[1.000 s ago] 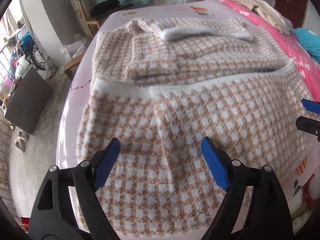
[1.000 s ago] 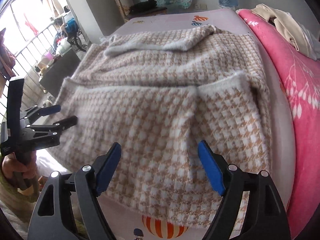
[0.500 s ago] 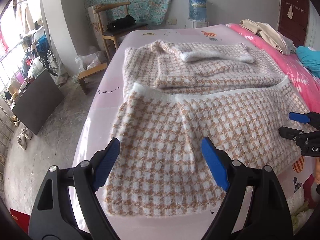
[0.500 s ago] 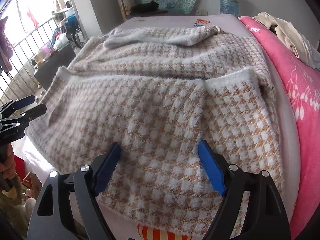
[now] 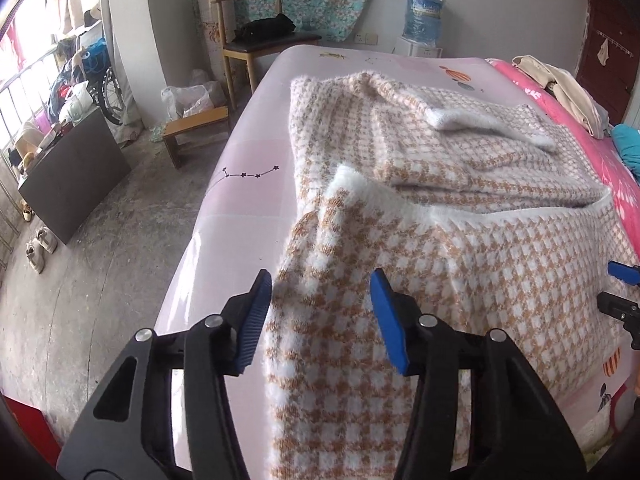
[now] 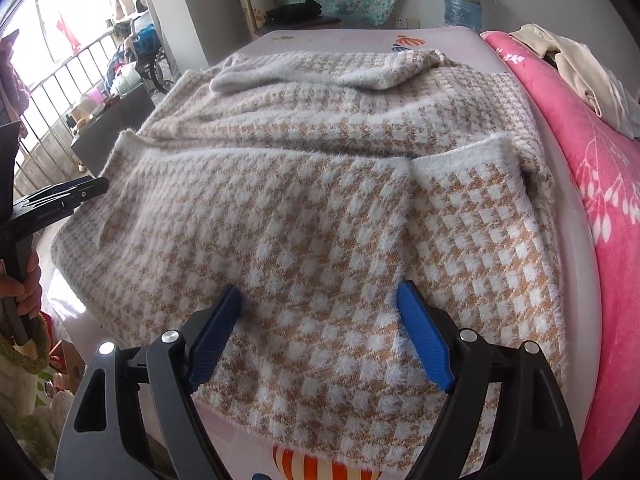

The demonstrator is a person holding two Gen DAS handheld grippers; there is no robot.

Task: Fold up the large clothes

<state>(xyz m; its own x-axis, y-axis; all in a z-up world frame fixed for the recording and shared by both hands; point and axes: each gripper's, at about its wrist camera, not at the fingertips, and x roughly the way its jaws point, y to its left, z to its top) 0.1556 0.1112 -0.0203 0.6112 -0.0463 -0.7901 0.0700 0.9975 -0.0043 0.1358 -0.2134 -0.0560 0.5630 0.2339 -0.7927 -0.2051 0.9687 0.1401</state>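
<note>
The left gripper [image 5: 320,312] has shifted toward the left edge of the houndstooth knit garment [image 5: 460,248]: a second ago both jaws stood over the middle of the fabric, and now its left jaw hangs over the bare pink bed sheet [image 5: 240,200] while the right one is above the cloth. Its jaws have just been closing, with the garment's left edge between them, and they stand clearly narrower than before. That left edge now rises in a lifted fold. In the right wrist view the left gripper [image 6: 72,192] sits higher and closer to the garment's corner.
</note>
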